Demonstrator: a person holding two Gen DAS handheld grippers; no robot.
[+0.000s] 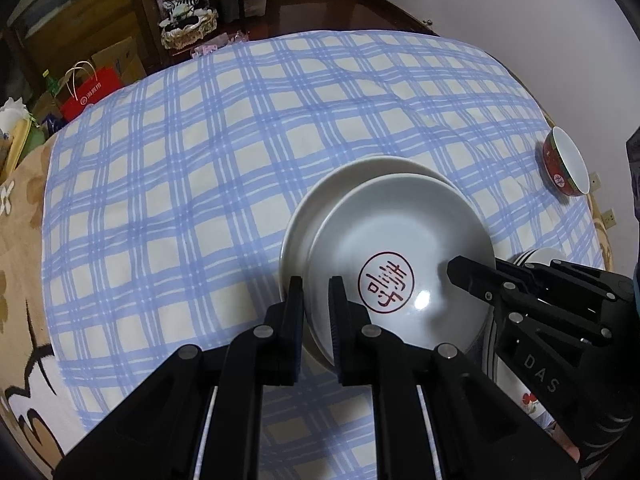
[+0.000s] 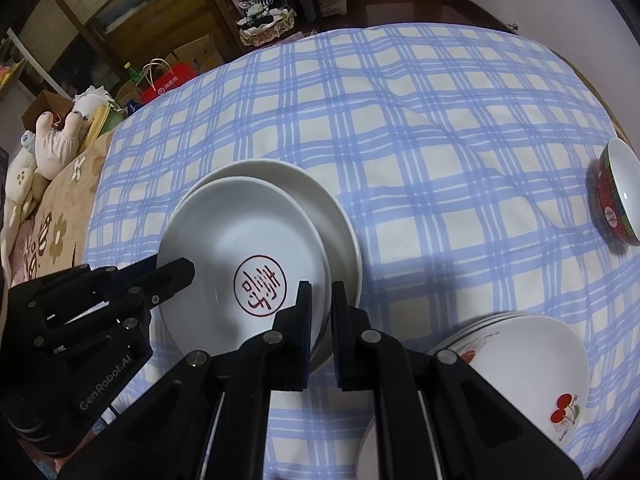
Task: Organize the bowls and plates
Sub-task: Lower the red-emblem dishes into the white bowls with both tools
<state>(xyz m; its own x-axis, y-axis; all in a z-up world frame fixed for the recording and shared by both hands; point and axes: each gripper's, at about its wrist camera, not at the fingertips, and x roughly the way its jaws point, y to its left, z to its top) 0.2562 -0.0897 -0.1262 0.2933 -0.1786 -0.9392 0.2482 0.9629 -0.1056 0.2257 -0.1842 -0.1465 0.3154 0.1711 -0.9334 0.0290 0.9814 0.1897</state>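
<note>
A white plate with a red round seal (image 1: pixel 400 248) (image 2: pixel 240 240) is tilted over a plain white plate (image 1: pixel 316 208) (image 2: pixel 320 192) lying on the blue checked cloth. My left gripper (image 1: pixel 316 300) is shut on the seal plate's left rim. My right gripper (image 2: pixel 321 304) is shut on its right rim. Each gripper shows in the other's view: the right one (image 1: pixel 472 276), the left one (image 2: pixel 176 276). A stack of white plates with cherry prints (image 2: pixel 532 364) lies at the lower right. A red bowl (image 1: pixel 564 164) (image 2: pixel 616 192) stands at the far right.
The checked cloth (image 1: pixel 200 184) covers the table. A beige flowered cloth (image 2: pixel 52 232) and plush toys (image 2: pixel 52 144) lie at the left edge. A red paper bag (image 1: pixel 94 88), boxes and a basket (image 1: pixel 188 28) stand beyond the table's far edge.
</note>
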